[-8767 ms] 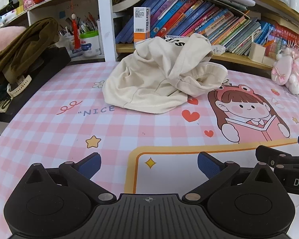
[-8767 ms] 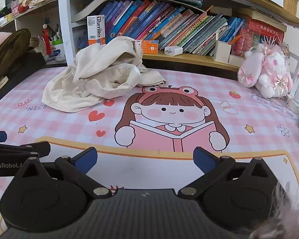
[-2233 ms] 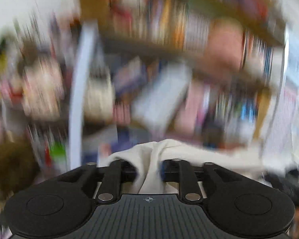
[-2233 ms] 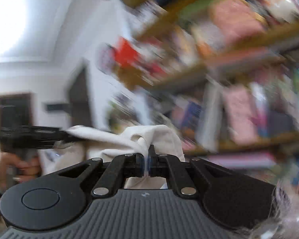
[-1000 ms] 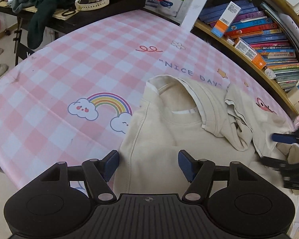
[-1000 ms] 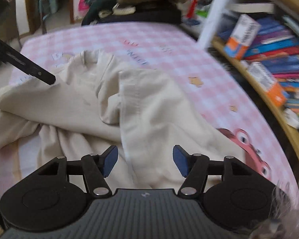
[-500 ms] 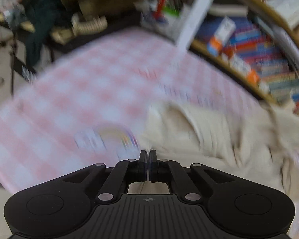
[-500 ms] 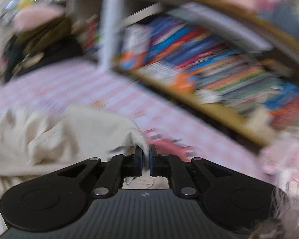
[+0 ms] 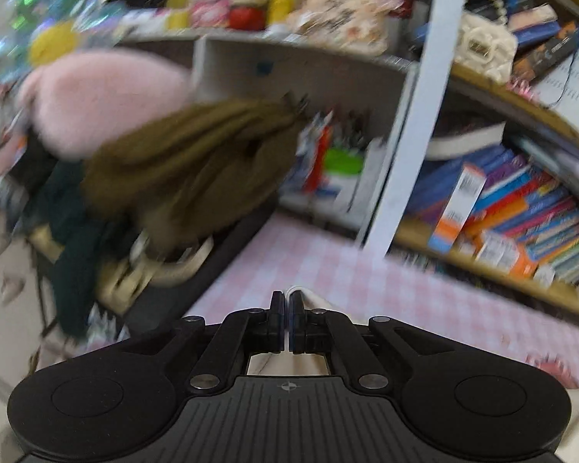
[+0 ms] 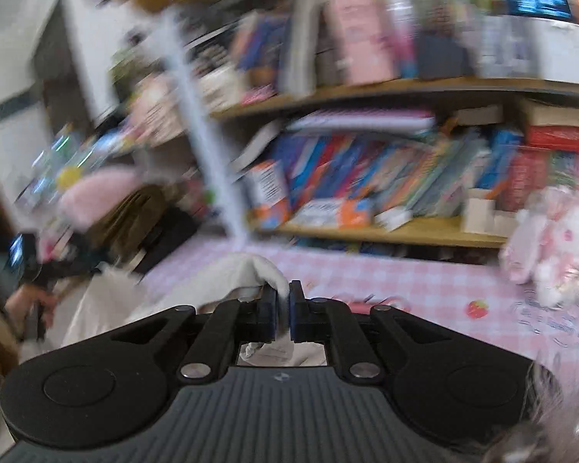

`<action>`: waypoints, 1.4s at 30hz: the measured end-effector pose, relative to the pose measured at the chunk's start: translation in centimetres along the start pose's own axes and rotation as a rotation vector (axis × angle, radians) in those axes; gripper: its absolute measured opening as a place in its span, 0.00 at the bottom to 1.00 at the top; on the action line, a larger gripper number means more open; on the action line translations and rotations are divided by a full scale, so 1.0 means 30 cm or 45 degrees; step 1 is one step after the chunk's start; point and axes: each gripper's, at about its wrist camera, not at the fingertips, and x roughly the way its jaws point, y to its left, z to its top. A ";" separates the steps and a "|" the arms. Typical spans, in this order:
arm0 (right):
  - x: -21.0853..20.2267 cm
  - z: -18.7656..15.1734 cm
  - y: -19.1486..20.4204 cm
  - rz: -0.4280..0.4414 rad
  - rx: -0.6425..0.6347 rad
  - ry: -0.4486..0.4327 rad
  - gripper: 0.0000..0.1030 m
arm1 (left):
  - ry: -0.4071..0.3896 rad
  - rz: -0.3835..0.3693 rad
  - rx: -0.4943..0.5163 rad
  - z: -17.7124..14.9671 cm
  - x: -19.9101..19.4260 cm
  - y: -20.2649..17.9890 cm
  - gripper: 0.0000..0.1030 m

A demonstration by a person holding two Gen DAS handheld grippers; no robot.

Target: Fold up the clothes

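While both views are smearing with motion blur, we are pinching the cream garment (image 10: 247, 270) in each tool. Our right gripper (image 10: 283, 301) is holding its fingers pressed together on a bunched fold of the cloth, which is spilling out to the left of the fingertips and draping down toward the pink checked table mat (image 10: 405, 274). Our left gripper (image 9: 288, 310) is keeping its fingers nearly touching, with a thin edge of the same cream cloth (image 9: 301, 293) showing at the tips and more of it visible beneath the fingers. In the right wrist view we are seeing the other tool at the far left, with a hand (image 10: 27, 301) around it, and the garment stretching between the two. Beyond the mat we are facing a bookshelf (image 10: 386, 177) packed with colourful books, a pink plush rabbit (image 10: 548, 247) standing on the mat to the right, and, in the left wrist view, an olive-brown garment (image 9: 189, 169) heaped beside a pink fluffy object (image 9: 100, 96).
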 end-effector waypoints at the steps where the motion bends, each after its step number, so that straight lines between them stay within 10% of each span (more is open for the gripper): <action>1: 0.024 0.024 -0.030 -0.066 0.021 -0.014 0.06 | -0.002 -0.026 0.004 0.030 0.027 -0.039 0.01; 6: 0.249 0.095 -0.239 -0.433 0.077 0.037 0.06 | 0.138 -0.024 0.176 0.054 0.193 -0.228 0.10; 8: 0.386 0.090 -0.333 -0.565 0.062 0.151 0.09 | 0.228 0.015 0.242 0.030 0.240 -0.271 0.33; 13: 0.354 -0.071 -0.312 -0.509 0.027 0.284 0.37 | 0.270 -0.112 0.448 -0.132 0.144 -0.295 0.68; 25: 0.227 -0.464 -0.220 -0.314 -0.050 0.561 0.56 | 0.496 -0.250 0.060 -0.664 -0.188 -0.174 0.68; 38: 0.310 -0.501 -0.126 -0.172 -0.242 0.559 0.58 | 0.514 -0.199 -0.042 -0.800 -0.290 -0.293 0.68; 40: 0.351 -0.512 -0.091 -0.130 -0.401 0.594 0.54 | 0.518 -0.187 -0.034 -0.794 -0.276 -0.327 0.65; 42: 0.384 -0.526 -0.070 -0.088 -0.488 0.636 0.26 | 0.525 -0.219 -0.056 -0.791 -0.254 -0.346 0.62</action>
